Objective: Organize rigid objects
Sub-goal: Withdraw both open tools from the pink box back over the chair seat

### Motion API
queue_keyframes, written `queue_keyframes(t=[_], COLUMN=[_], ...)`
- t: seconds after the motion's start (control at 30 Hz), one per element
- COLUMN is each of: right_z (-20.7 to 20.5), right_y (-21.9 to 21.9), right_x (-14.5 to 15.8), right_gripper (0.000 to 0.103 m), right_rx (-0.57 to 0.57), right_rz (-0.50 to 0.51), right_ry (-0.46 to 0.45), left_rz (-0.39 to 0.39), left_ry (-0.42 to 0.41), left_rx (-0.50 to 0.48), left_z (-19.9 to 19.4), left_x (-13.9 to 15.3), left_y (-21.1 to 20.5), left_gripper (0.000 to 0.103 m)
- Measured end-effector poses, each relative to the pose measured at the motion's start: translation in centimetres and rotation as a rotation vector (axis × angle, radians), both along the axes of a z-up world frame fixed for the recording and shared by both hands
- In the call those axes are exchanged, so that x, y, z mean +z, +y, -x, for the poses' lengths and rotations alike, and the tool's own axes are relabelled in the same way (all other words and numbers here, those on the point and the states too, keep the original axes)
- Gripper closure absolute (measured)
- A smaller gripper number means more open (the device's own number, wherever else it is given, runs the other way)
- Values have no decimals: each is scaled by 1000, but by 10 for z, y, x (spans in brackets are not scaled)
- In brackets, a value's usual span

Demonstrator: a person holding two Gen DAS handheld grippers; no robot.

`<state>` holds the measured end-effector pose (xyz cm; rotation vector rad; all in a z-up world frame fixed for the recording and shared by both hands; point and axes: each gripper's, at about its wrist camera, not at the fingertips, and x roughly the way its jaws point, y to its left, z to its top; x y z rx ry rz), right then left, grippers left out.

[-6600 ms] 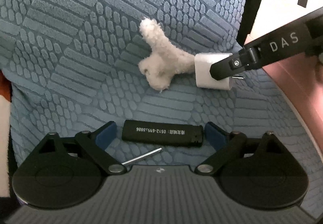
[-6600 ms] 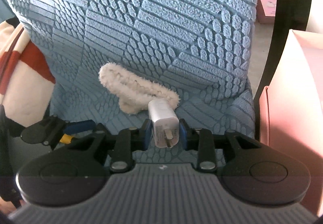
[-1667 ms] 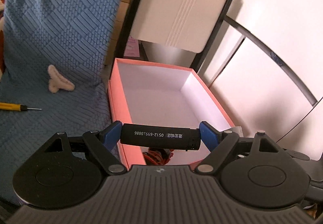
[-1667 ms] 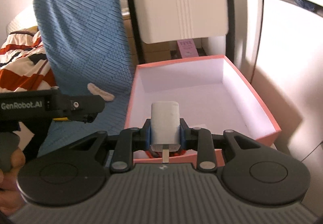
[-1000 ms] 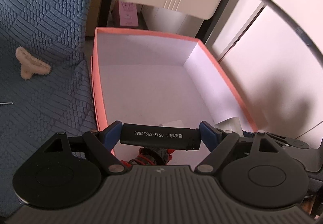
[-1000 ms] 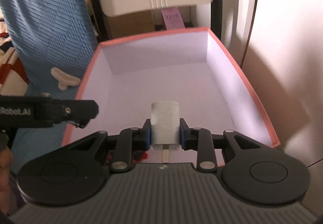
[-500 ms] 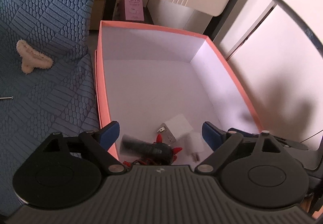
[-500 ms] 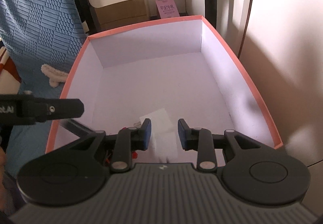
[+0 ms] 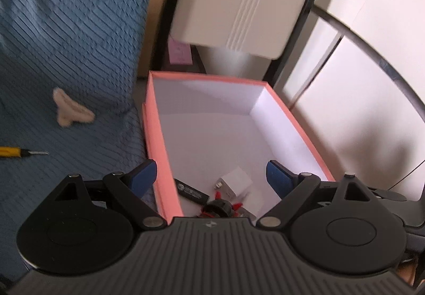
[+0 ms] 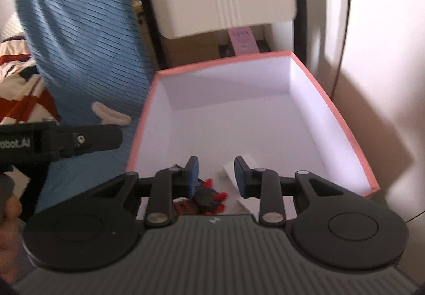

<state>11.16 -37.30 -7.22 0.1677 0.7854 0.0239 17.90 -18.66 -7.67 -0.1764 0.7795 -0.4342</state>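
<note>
A pink box with a white inside stands beside a blue quilted cushion; it also shows in the right wrist view. At its near end lie a black lighter, a white charger plug and a black-and-red toy. My left gripper is open and empty above the box's near end. My right gripper is open and empty over the toy and the plug. A yellow screwdriver and a fluffy cream hair clip lie on the cushion.
A white panel with a black frame stands behind the box. A pale wall or door runs along the right. A striped red and white cloth lies far left. The left gripper's body reaches in at the left of the right wrist view.
Both grippers opened and dropped the lighter and the plug into the box about half a second ago. Since then both have lifted and pulled back.
</note>
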Motion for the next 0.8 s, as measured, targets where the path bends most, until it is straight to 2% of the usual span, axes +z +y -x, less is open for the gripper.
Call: queue_keyframes(t=[0.17, 0.33, 0.57, 0.8], right_z=[15, 30, 42, 54], right_y=[20, 38, 65, 81], right_x=[15, 28, 31, 31], right_gripper=[70, 70, 70, 70], right_rx=[31, 57, 114, 148], right_rz=[3, -9, -15, -13], right_ry=[-51, -103, -108, -105], left_rz=[16, 11, 7, -19], left_ry=[-66, -143, -163, -170], left_rx=[40, 127, 166, 193], left_z=[23, 48, 70, 96], left_x=[18, 36, 44, 37], left_y=[22, 48, 76, 96], left_gripper=[11, 11, 11, 11])
